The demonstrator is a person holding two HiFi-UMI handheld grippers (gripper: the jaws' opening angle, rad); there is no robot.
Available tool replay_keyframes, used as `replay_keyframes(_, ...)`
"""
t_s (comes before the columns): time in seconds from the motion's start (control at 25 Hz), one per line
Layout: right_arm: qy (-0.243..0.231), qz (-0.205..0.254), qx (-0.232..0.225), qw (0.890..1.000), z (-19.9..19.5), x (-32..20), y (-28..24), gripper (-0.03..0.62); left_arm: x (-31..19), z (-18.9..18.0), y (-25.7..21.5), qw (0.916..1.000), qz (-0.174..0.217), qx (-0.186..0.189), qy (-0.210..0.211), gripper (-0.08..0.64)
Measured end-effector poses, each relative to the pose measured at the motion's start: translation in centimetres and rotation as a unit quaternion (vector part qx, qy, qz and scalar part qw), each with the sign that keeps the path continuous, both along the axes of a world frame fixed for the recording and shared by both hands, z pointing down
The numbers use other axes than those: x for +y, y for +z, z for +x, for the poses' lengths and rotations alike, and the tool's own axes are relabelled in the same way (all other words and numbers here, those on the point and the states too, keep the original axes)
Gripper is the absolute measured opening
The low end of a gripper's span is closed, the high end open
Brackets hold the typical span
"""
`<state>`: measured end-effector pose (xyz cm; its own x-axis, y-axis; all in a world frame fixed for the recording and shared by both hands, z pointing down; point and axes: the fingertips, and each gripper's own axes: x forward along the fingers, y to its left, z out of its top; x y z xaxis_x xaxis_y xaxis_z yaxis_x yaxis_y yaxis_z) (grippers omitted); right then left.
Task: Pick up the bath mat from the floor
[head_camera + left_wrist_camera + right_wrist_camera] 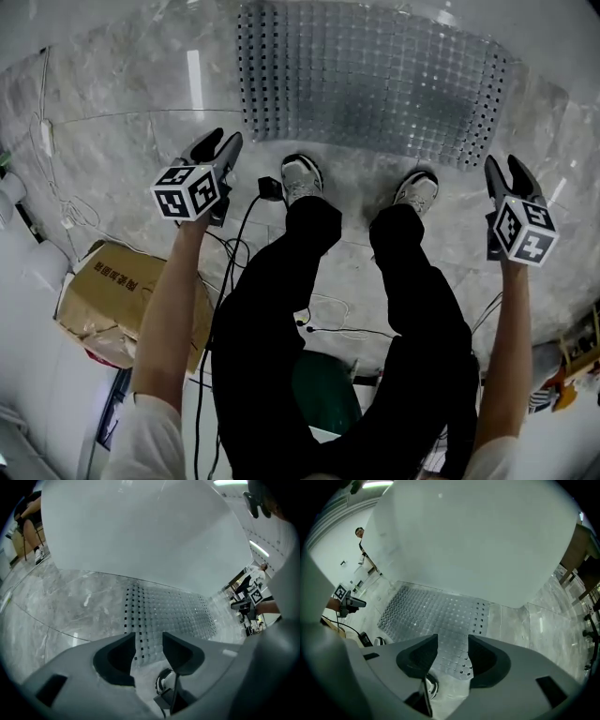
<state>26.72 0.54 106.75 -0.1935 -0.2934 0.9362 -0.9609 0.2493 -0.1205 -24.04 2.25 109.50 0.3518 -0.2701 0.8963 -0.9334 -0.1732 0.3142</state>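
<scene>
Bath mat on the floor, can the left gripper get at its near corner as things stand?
Probably yes. The left gripper hangs open and empty beside the near corner of the bath mat, and nothing lies between them.

Thing: mat (375, 80), rectangular, translucent grey
Surface: grid of small raised squares, glossy, catching the light
Ends: rows of small dark holes along both short ends
Pose: flat, spread out full, no fold or lifted corner to be seen
Place: on the grey marbled floor (122, 103), long side running across, just ahead of the toes of both shoes (302, 178)
Left gripper view: mat (164, 613) down on the floor, holed end on the left side
Right gripper view: mat (431, 613) down on the floor, holed end on the right side
</scene>
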Motion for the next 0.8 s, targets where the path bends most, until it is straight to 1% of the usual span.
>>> replay_keyframes(0.16, 0.005, -0.009, 0.019, 1.000, 1.7, -0.2, 3.8, 0.175, -0.4, -0.3, 3.2, 0.9999, -0.005, -0.010, 0.006, 0.196)
replay_keyframes(0.28, 0.009, -0.015, 0.025, 1.000, 2.3, -0.3, 6.4, 0.192, -1.0, -0.8, 5.5, 0.9996, -0.009, -0.026, 0.009, 0.212)
replay_keyframes(0.52, 0.035, -0.020, 0.035, 0.999, 4.0, -0.7, 10.5, 0.227, -2.0, -1.7, 10.1, 0.9979, -0.033, -0.052, 0.019, 0.241)
replay_keyframes(0.64, 0.046, -0.025, 0.041, 0.998, 5.0, -0.9, 12.4, 0.242, -2.4, -2.2, 11.9, 0.9965, -0.044, -0.067, 0.025, 0.276)
replay_keyframes(0.72, 0.054, -0.029, 0.044, 0.997, 5.7, -0.9, 13.5, 0.250, -2.8, -2.2, 13.0, 0.9962, -0.048, -0.070, 0.019, 0.292)
replay_keyframes(0.8, 0.063, -0.030, 0.048, 0.996, 6.6, -1.2, 14.4, 0.255, -3.3, -2.1, 14.1, 0.9959, -0.049, -0.074, 0.016, 0.326)
